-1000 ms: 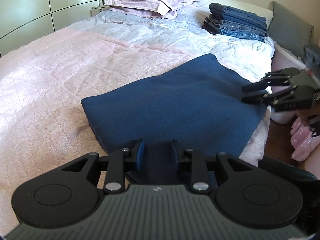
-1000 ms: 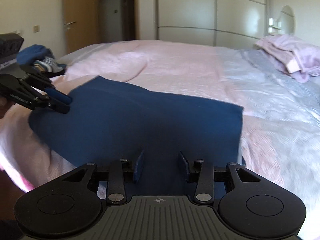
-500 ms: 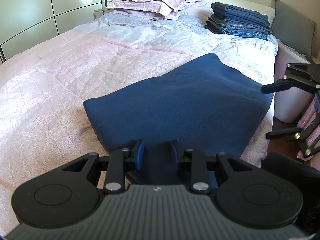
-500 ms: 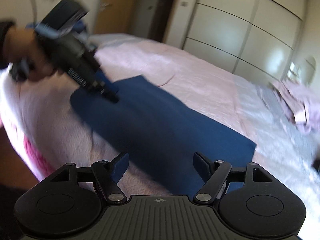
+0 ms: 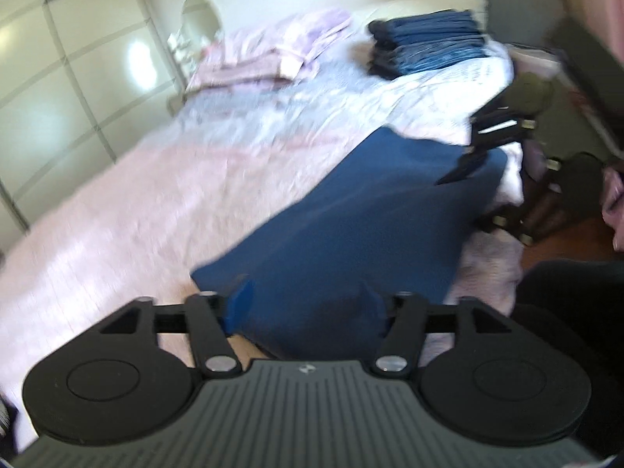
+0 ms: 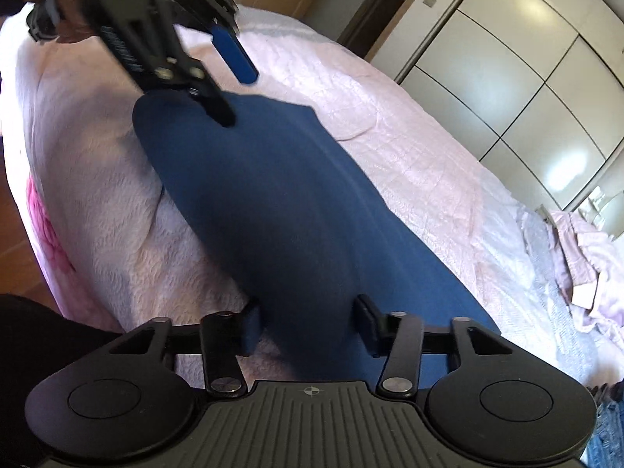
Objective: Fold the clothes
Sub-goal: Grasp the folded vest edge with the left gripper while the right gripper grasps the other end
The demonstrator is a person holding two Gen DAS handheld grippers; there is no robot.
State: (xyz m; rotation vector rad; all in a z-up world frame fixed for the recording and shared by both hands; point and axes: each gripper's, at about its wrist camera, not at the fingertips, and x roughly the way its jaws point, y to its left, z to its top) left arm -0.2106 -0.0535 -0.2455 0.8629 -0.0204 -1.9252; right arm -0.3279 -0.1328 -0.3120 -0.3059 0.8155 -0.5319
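A folded dark blue garment [image 5: 362, 214] lies flat on the pink bedspread near the bed's edge; it also shows in the right wrist view [image 6: 296, 210]. My left gripper [image 5: 306, 306] is open and empty above the garment's near end. My right gripper [image 6: 308, 325] is open and empty above the other end. Each gripper shows in the other's view: the right one [image 5: 474, 179] at the garment's far end, the left one [image 6: 234, 95] likewise, both with jaws apart.
A stack of folded jeans [image 5: 425, 45] sits at the head of the bed beside lilac pillows [image 5: 273, 50]. White wardrobe doors [image 6: 526, 66] line the far side. The wooden floor [image 6: 15, 234] runs along the bed's edge.
My left gripper has let go of the garment, opened and lifted. My right gripper opened earlier and has swung over its end. The garment stays flat on the bed.
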